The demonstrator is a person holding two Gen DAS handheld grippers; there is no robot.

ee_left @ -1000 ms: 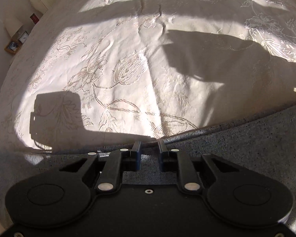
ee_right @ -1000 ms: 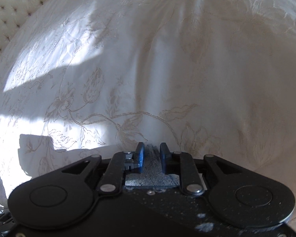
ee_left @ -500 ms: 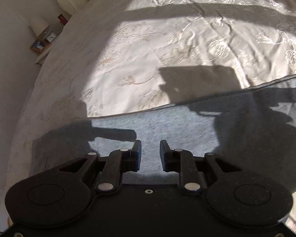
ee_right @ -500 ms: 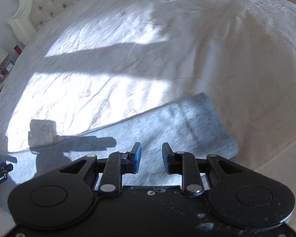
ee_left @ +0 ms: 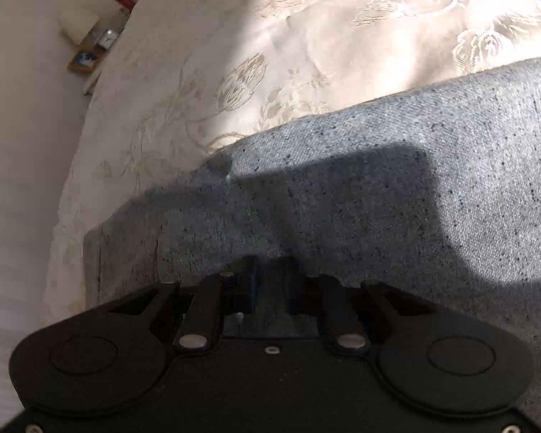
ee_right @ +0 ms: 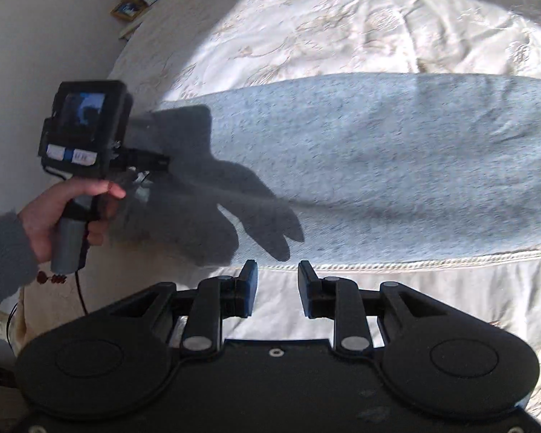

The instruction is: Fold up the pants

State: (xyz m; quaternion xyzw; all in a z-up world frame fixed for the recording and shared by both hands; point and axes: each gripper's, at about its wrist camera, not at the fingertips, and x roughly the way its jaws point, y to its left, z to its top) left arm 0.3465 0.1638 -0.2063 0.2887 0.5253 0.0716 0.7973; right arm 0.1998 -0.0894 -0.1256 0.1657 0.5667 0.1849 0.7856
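Note:
Grey-blue denim pants (ee_left: pixel 378 198) lie stretched across the cream bedspread (ee_left: pixel 270 36). My left gripper (ee_left: pixel 272 281) sits low on their left end, near the hem. Its jaws are closing, with denim pinched between the fingers in deep shadow. The right wrist view shows the pants (ee_right: pixel 378 162) as a long band, with the left gripper (ee_right: pixel 146 180) at their left end, held by a hand (ee_right: pixel 54 213). My right gripper (ee_right: pixel 277 278) hovers over bare bedspread just in front of the pants' near edge. Its jaws are opening and nothing is between them.
The embroidered bedspread (ee_right: pixel 342 18) spreads beyond the pants, part sunlit, part shaded. A nightstand (ee_right: pixel 137 0) with a lamp, a clock and small items stands at the far left by the wall. A cable (ee_right: pixel 81 296) hangs from the left gripper's handle.
My right gripper let go of the denim it held and swung back to the pants' near edge. My left gripper opened, moved to the pants' left end, came lower and closed on the fabric.

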